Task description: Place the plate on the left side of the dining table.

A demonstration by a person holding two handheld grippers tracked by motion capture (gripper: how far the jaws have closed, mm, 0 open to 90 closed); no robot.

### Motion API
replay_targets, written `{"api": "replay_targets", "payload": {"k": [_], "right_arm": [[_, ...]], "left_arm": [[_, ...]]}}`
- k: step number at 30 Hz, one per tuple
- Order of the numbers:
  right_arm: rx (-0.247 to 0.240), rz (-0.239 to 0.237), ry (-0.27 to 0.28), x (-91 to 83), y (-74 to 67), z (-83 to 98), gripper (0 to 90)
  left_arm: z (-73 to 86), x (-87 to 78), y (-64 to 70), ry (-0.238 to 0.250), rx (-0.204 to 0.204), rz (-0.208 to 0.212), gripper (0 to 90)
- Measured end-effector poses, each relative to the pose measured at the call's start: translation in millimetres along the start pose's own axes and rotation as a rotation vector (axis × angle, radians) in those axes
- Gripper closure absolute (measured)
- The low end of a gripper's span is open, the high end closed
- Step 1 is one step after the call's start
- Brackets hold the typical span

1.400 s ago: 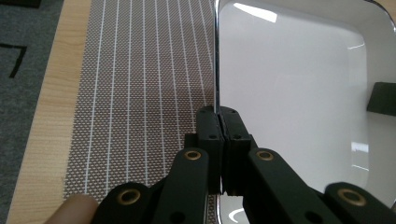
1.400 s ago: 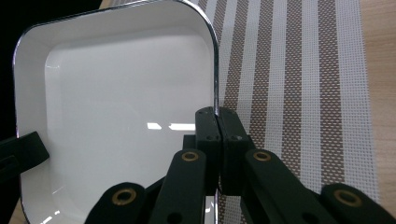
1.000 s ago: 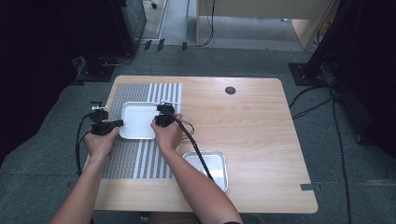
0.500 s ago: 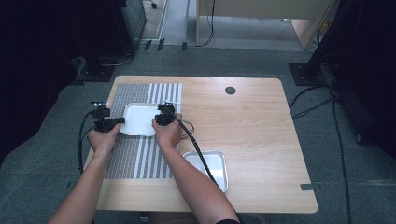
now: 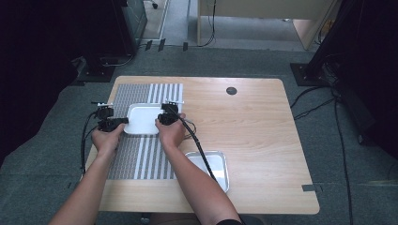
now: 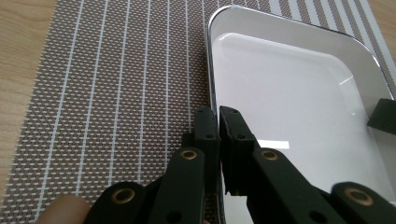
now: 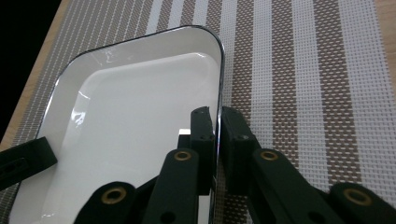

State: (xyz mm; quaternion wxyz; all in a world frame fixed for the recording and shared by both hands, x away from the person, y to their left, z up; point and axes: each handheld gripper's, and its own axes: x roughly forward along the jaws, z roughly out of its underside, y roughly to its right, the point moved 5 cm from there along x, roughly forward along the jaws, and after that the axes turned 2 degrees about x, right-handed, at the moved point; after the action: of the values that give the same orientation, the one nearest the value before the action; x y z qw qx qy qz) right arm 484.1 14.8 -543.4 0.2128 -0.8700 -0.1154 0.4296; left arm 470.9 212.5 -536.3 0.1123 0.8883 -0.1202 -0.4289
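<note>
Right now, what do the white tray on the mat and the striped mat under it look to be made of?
White rectangular tray: glossy, hard, with sharp light reflections and a thin dark metallic-looking rim; likely enamelled metal, though glazed ceramic or melamine is possible. Brown-and-white striped placemat: matte, with a visible open mesh weave; looks like woven vinyl or a similar synthetic fibre.
</note>
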Motion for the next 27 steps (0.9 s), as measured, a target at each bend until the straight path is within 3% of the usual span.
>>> {"api": "replay_targets", "payload": {"k": [2, 6, 10, 15, 20, 21, 24, 27], "right_arm": [[-0.009, -0.013, 0.004, -1.3, -0.5, -0.6, 76.4], [-0.071, 0.023, 0.022, -5.1, 2.3, -2.5, 65.9], [-0.139, 0.039, 0.023, -7.4, 4.2, -2.4, 50.9], [-0.190, 0.039, 0.025, -10.5, 4.1, -2.6, 39.8], [-0.219, 0.057, 0.043, -15.7, 3.0, -4.2, 35.0], [-0.224, 0.042, 0.038, -18.7, 2.2, -4.6, 32.8], [-0.270, 0.021, 0.017, -23.9, 2.3, -2.2, 29.9], [-0.280, 0.000, 0.025, -29.7, 2.2, -1.2, 29.0]], "left_arm": [[0.5, -0.3, -0.3, -0.002, 0.004, 0.003, 84.8], [0.4, -5.8, 0.4, 0.030, 0.019, 0.022, 77.3], [-1.3, -12.2, 1.4, 0.048, 0.016, 0.052, 65.7], [-3.3, -19.4, 5.0, 0.056, 0.017, 0.027, 45.3], [-2.1, -25.7, 8.8, 0.054, 0.051, 0.019, 24.5], [-0.4, -29.4, 10.9, 0.058, 0.083, 0.013, 21.6], [1.8, -33.4, 12.6, 0.069, 0.098, 0.019, 17.5], [6.3, -41.0, 13.5, 0.095, 0.101, 0.047, 15.8]]}}
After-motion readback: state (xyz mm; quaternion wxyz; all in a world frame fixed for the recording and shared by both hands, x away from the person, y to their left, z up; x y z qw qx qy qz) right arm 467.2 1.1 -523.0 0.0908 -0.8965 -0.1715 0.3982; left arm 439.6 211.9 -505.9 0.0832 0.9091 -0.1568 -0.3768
